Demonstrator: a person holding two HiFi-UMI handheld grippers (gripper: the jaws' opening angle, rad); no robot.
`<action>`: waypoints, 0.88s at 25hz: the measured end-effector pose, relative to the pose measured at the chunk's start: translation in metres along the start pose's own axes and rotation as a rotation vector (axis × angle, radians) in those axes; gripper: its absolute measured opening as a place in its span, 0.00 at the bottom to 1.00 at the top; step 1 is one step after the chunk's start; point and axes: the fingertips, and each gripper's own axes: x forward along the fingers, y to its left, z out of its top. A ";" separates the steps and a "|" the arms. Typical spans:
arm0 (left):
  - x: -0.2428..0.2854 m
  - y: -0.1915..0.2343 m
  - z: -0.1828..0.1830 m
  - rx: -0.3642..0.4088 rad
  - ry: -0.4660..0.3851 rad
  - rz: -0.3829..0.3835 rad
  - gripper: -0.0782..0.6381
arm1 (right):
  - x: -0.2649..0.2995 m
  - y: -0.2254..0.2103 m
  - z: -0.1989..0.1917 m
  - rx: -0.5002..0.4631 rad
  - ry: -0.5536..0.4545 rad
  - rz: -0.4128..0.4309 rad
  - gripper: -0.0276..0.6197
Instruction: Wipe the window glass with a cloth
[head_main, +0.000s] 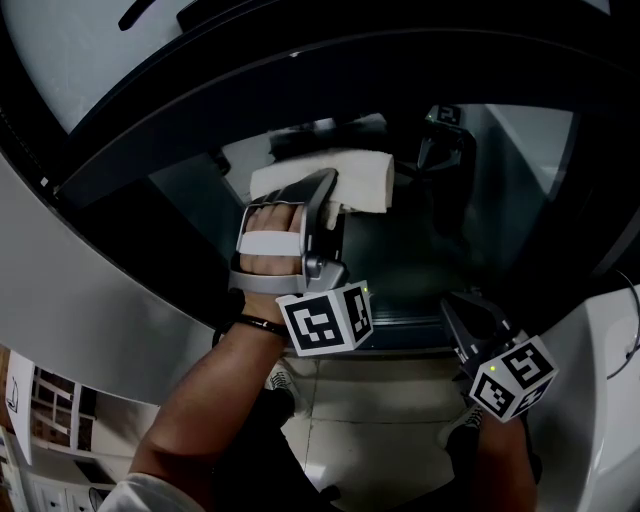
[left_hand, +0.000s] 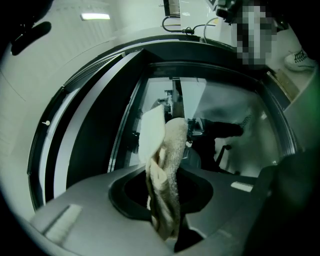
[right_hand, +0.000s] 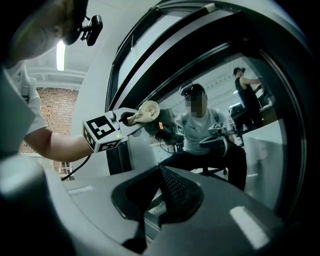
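Observation:
A folded cream cloth (head_main: 345, 178) lies flat against the dark window glass (head_main: 470, 220), with my left gripper (head_main: 328, 192) shut on it. In the left gripper view the cloth (left_hand: 167, 165) stands bunched between the closed jaws of the left gripper (left_hand: 166, 210) and its top touches the glass (left_hand: 225, 102). The right gripper view shows the left gripper (right_hand: 131, 119) and the cloth (right_hand: 149, 110) from the side. My right gripper (head_main: 458, 312) hangs lower right, off the glass, and the right gripper (right_hand: 155, 195) is shut on nothing.
A dark window frame (head_main: 300, 70) arches over the pane. A pale wall (head_main: 100, 290) stands on the left and a white surface (head_main: 600, 400) on the right. The glass reflects a seated person (right_hand: 200, 135). A black handle (right_hand: 93, 24) sits high on the frame.

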 end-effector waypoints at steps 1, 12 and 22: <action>0.000 -0.003 -0.001 0.002 0.000 -0.001 0.25 | 0.000 -0.001 -0.001 0.001 0.002 -0.001 0.05; -0.013 -0.054 -0.008 -0.011 -0.004 -0.063 0.25 | -0.002 0.000 -0.006 0.004 0.022 -0.009 0.05; -0.019 -0.083 -0.012 -0.035 -0.005 -0.106 0.25 | -0.001 0.000 -0.003 0.001 0.027 -0.016 0.05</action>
